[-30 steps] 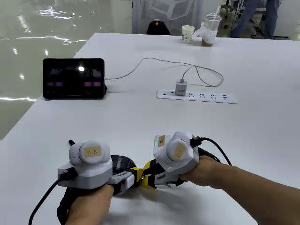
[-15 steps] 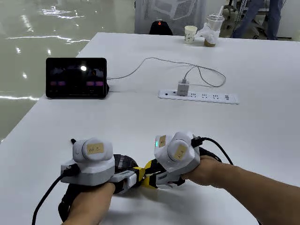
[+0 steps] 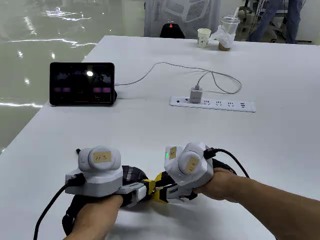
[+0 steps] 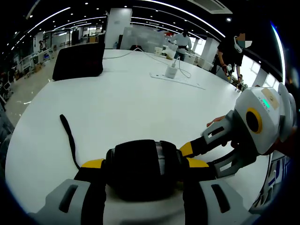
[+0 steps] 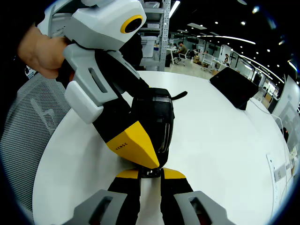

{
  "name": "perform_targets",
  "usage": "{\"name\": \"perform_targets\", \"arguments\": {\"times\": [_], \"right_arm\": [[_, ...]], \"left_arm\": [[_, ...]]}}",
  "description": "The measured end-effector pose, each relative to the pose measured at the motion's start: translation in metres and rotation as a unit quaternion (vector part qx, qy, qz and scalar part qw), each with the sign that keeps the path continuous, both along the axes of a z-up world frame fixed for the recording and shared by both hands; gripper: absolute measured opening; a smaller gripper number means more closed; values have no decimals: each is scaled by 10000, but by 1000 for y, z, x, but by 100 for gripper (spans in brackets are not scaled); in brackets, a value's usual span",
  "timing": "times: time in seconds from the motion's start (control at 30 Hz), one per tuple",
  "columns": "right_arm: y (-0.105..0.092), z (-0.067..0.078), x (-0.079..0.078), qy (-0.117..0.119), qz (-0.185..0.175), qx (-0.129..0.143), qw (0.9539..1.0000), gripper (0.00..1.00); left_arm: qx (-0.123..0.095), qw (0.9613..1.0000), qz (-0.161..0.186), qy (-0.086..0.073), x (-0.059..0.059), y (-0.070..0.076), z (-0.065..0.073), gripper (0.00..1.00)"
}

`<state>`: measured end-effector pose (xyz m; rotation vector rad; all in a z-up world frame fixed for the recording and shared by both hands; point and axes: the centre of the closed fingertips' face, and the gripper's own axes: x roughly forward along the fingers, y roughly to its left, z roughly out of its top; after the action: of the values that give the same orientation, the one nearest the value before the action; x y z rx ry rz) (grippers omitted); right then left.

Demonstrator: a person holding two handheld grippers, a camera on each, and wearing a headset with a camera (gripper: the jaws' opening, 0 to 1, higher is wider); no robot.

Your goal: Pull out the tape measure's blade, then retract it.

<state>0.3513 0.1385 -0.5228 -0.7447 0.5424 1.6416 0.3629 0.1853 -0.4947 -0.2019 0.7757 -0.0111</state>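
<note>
A black tape measure [image 4: 145, 171] lies on the white table [image 3: 150, 125], and my left gripper [image 4: 144, 164] is shut on its body with a yellow-tipped jaw on each side. Its thin black strap [image 4: 70, 140] trails off to the left. In the right gripper view, my right gripper [image 5: 150, 173] is shut on the small blade tip at the foot of the case [image 5: 157, 117]. In the head view the left gripper [image 3: 142, 189] and right gripper [image 3: 161, 189] meet tip to tip near the table's front edge, with the tape measure [image 3: 131, 175] between them. No length of blade shows.
A dark tablet [image 3: 82, 83] stands at the left, near the table's edge. A white power strip [image 3: 212, 104] with a charger and looping cable lies mid-table. Paper and plastic cups [image 3: 202, 36] stand at the far end. People are in the background.
The head camera has shifted slightly. Both grippers stay together on the tape measure, with no visible move.
</note>
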Motion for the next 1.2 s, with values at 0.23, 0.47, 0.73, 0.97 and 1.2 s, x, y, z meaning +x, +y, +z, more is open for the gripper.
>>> {"name": "perform_targets", "arguments": {"times": [0.23,0.47,0.73,0.97,1.2], "right_arm": [[-1,0,2,18,-106,-40,9999,14],[-11,1,6,14,-340,-106,9994,16],[-23,12,14,11,-740,0,9973,19],[-37,20,16,-5,-997,38,9950,22],[-50,27,14,73,-1211,121,9925,24]], "left_arm": [[-35,10000,0,34,0,0,0,62],[88,9999,-141,46,-1,0,2,61],[149,9995,-282,8,-6,0,6,62],[165,9989,-439,-56,-10,-1,11,65],[171,9978,-629,-93,-17,-6,14,66]]}}
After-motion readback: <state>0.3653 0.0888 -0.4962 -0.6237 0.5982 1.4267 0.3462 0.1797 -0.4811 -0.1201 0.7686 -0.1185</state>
